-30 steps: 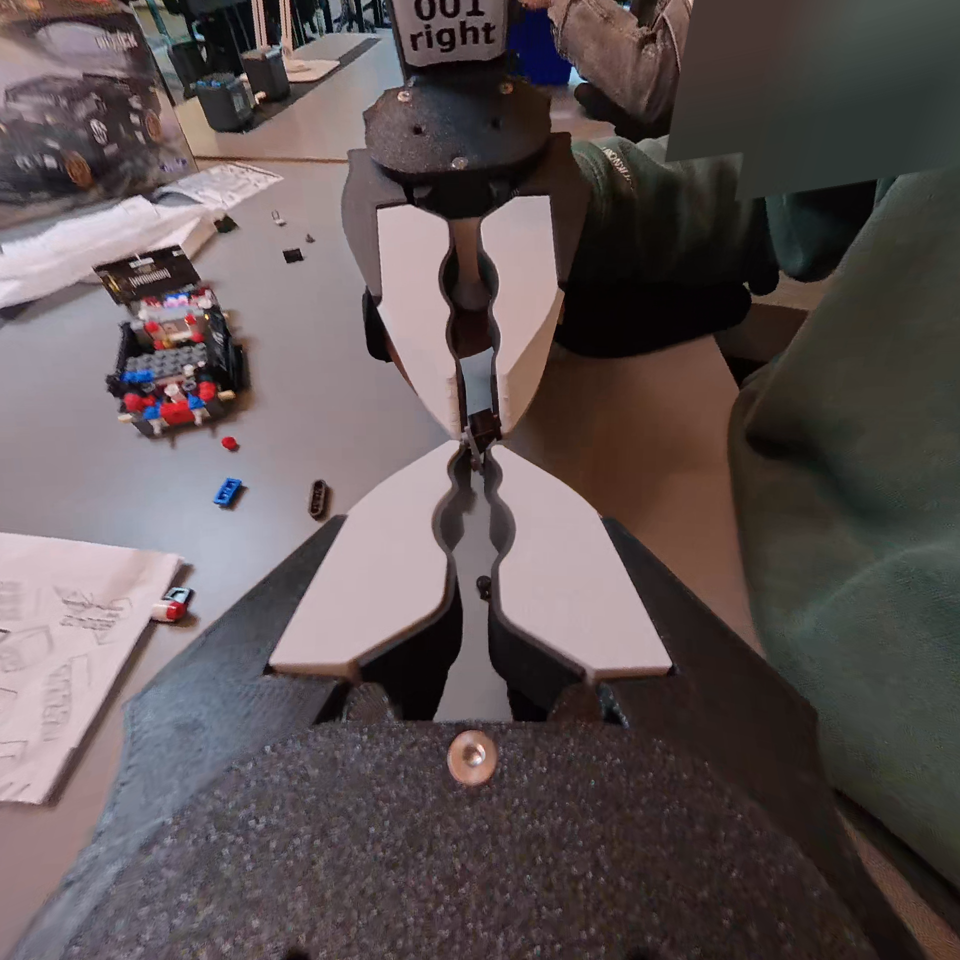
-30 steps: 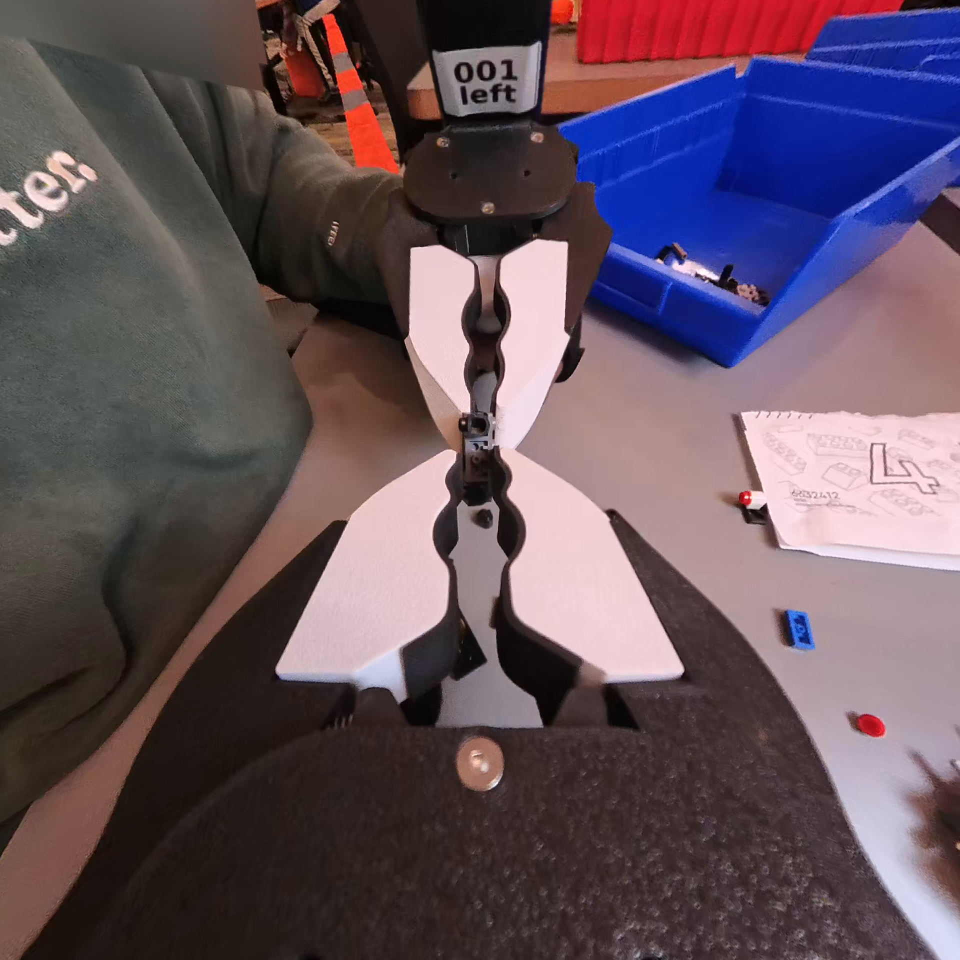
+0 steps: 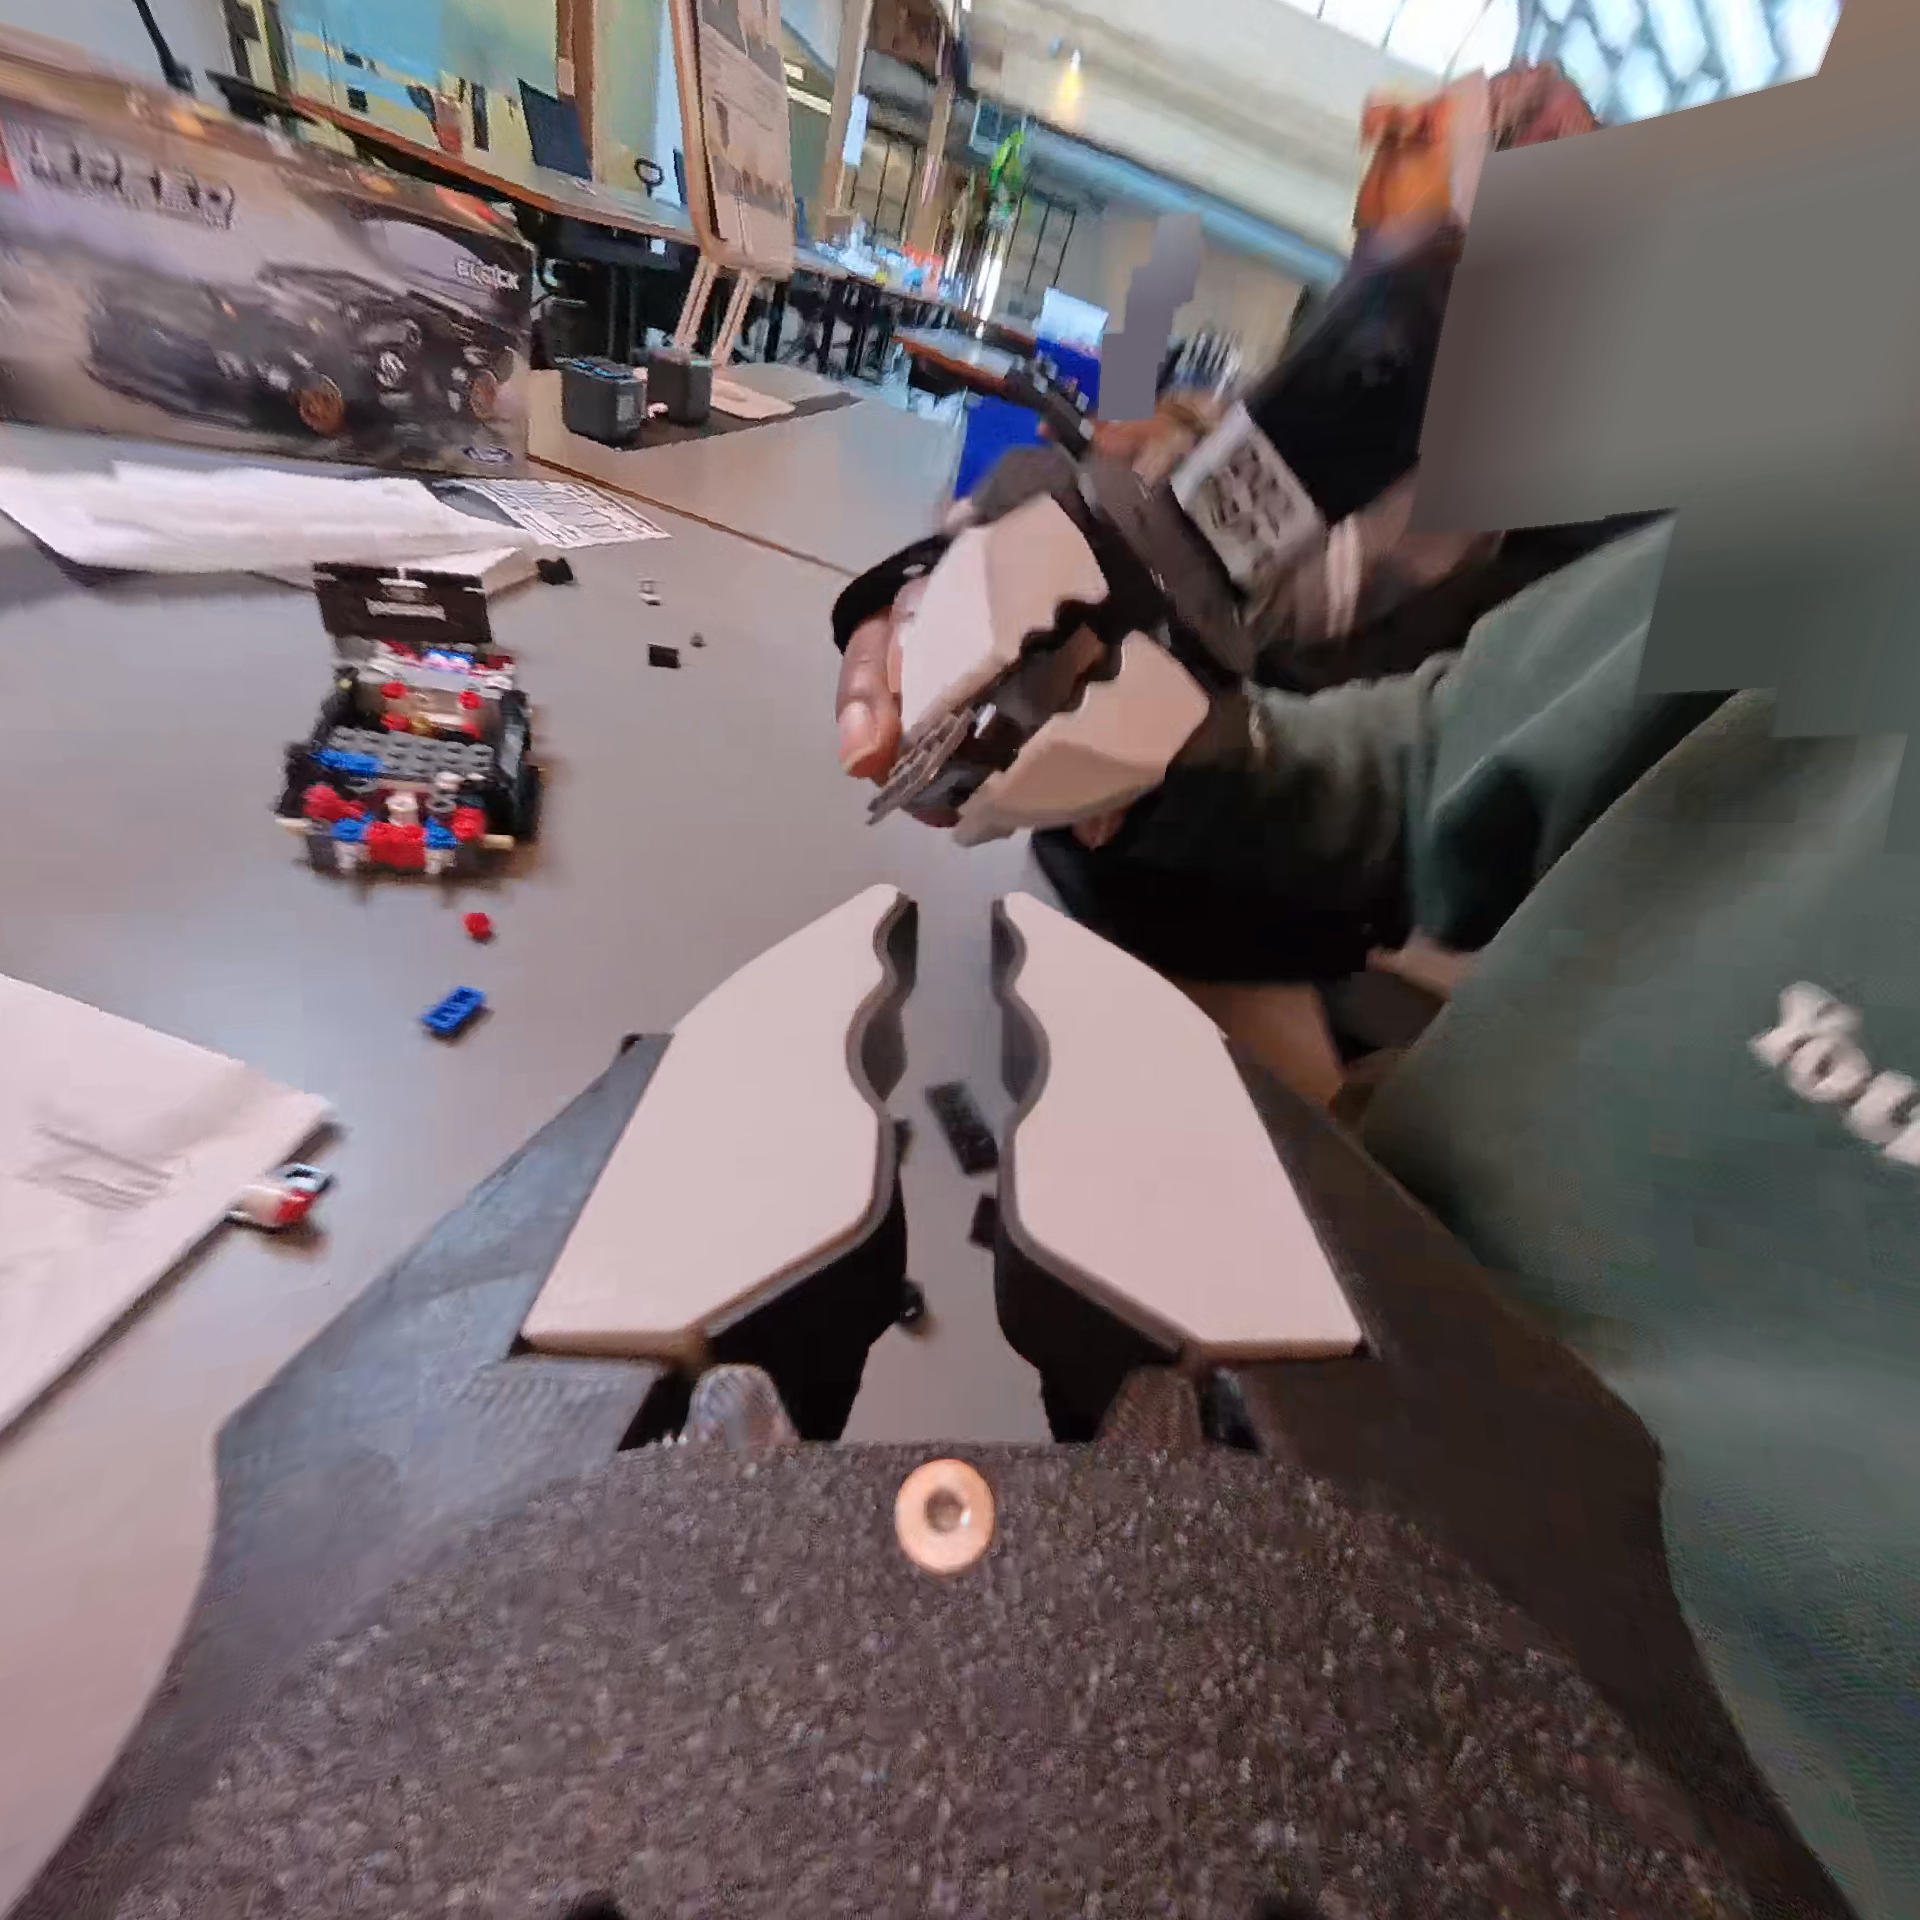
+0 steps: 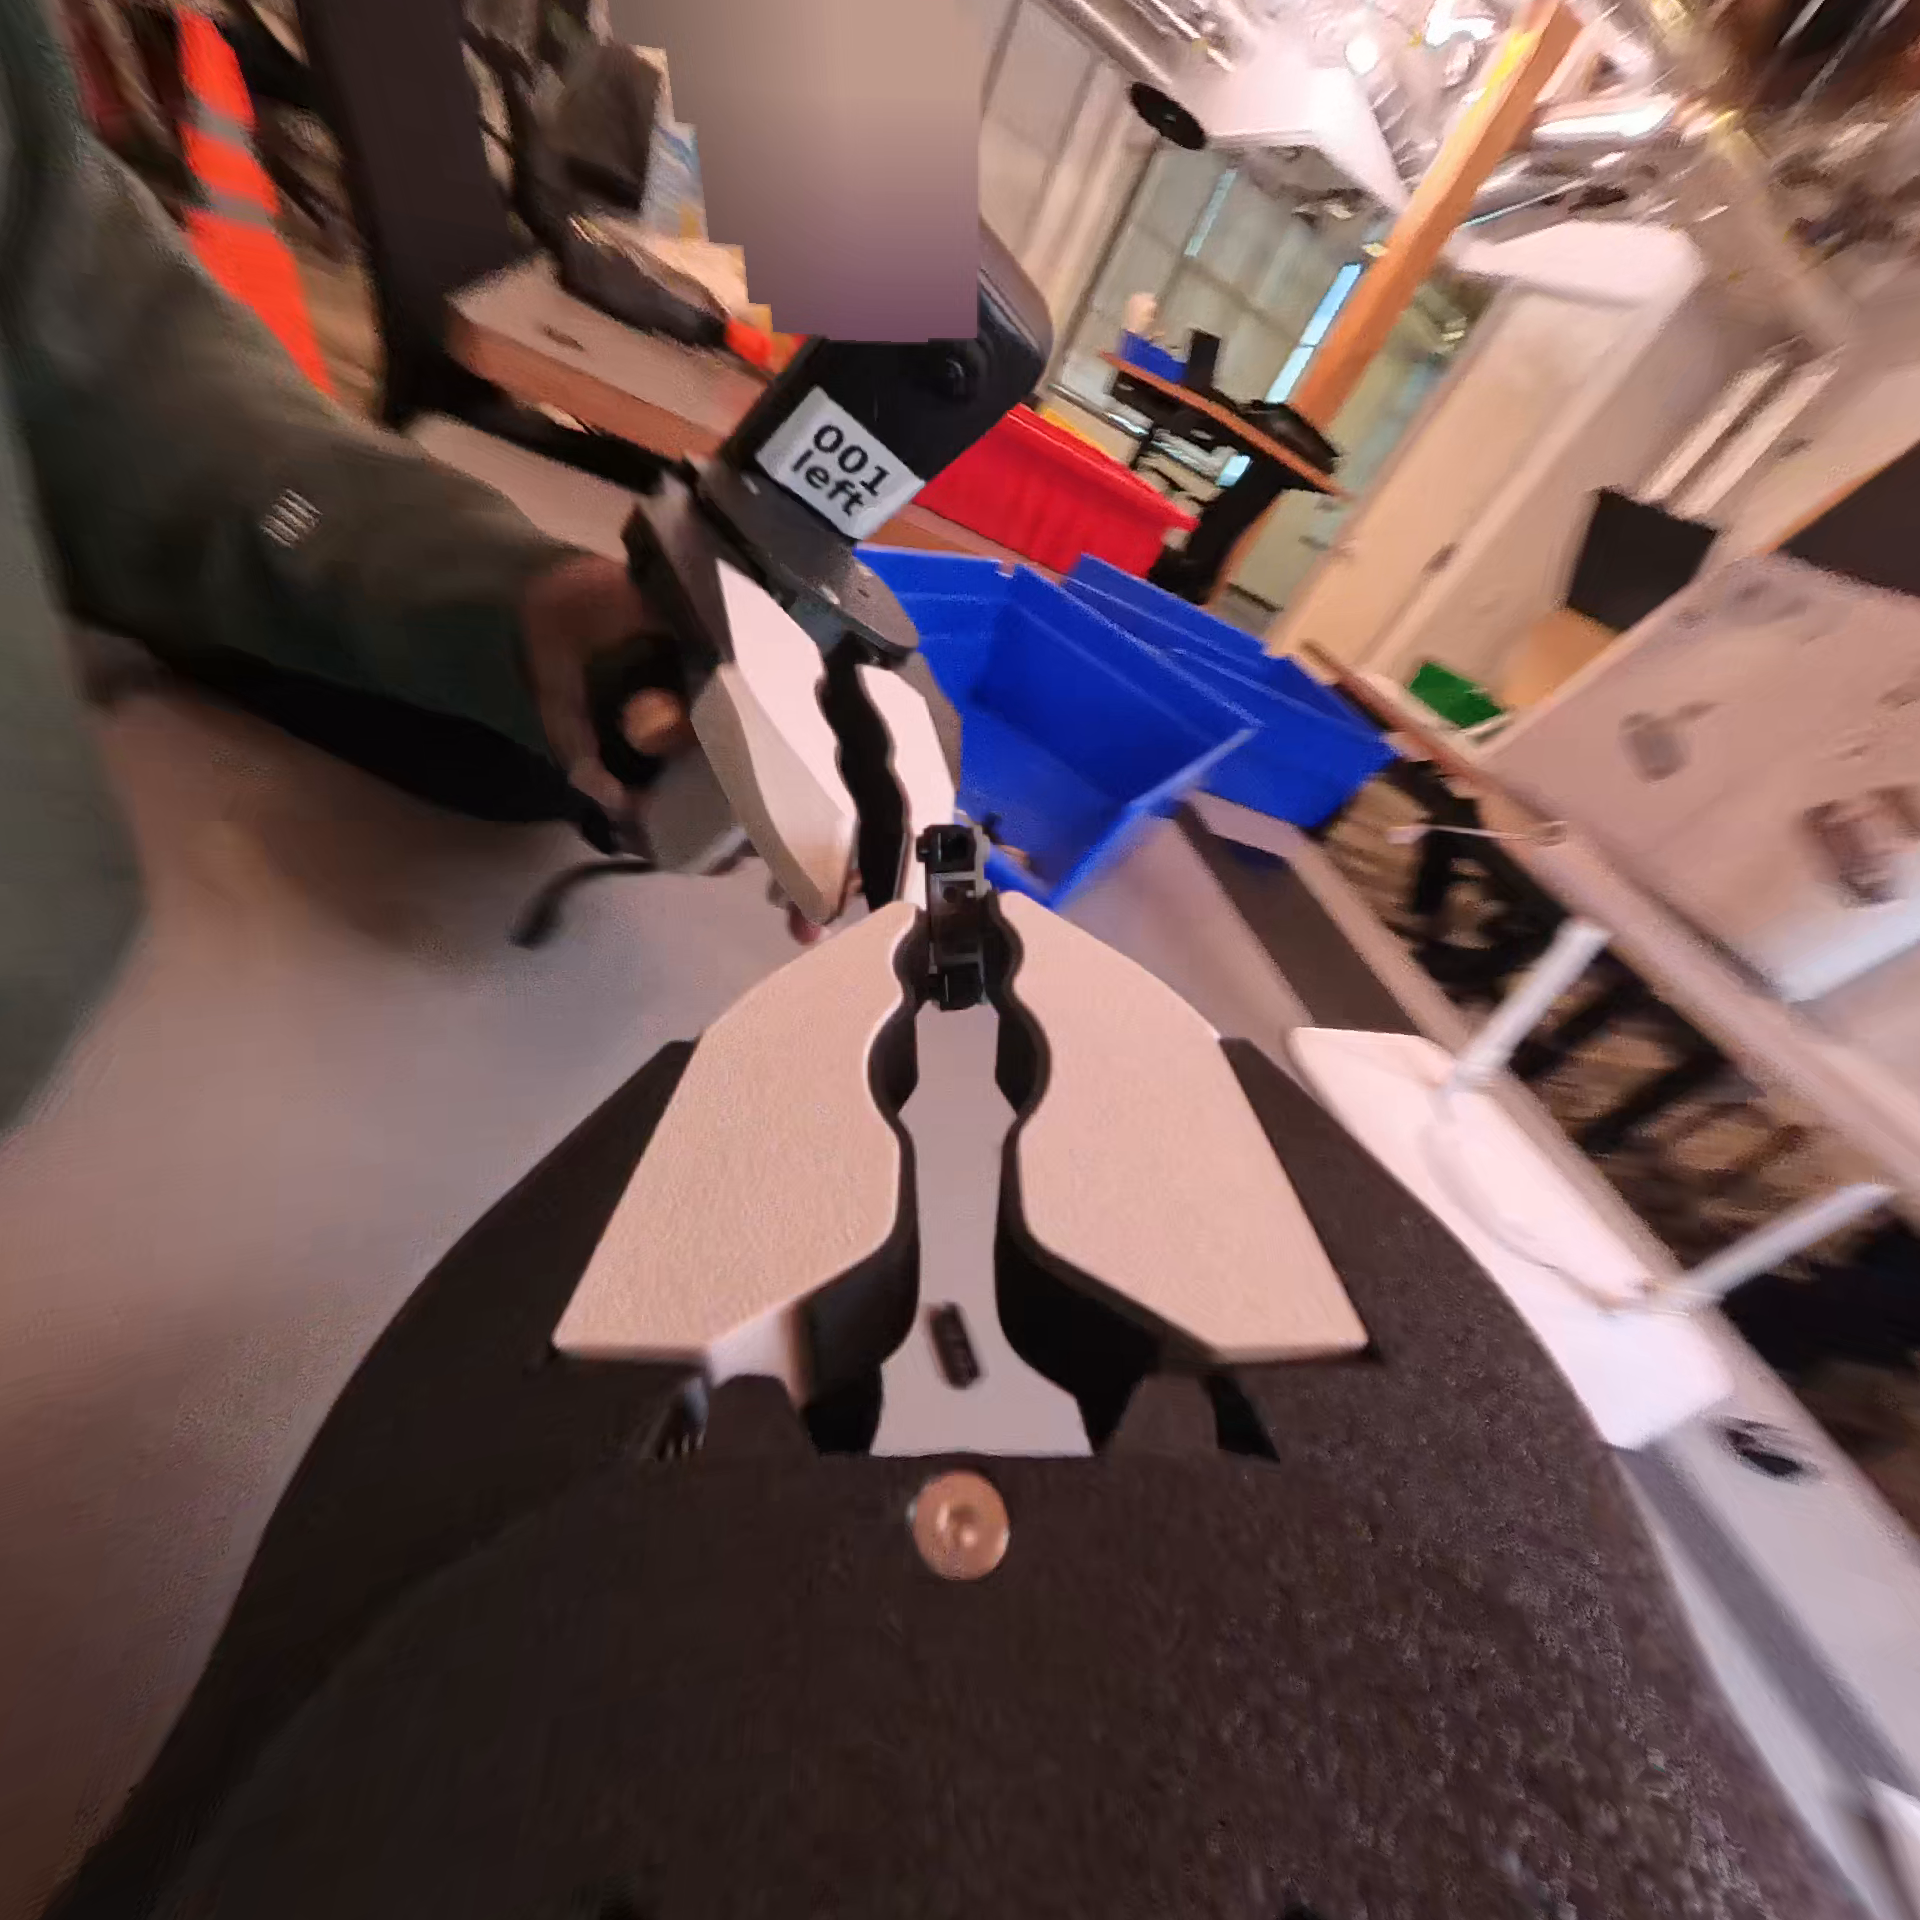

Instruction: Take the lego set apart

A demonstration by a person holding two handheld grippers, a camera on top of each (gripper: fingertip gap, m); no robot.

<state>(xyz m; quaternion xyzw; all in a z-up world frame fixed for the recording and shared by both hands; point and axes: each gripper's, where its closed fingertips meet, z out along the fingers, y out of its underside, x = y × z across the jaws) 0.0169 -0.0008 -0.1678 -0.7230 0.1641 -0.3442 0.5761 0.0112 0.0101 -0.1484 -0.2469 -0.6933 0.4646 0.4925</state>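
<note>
Right gripper [image 4: 954, 914] clamps dark lego piece [image 4: 953, 914]; label unread.

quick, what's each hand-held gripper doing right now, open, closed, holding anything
Left hand-held gripper: open, holding nothing.
Right hand-held gripper: closed on a small dark lego piece.
</note>
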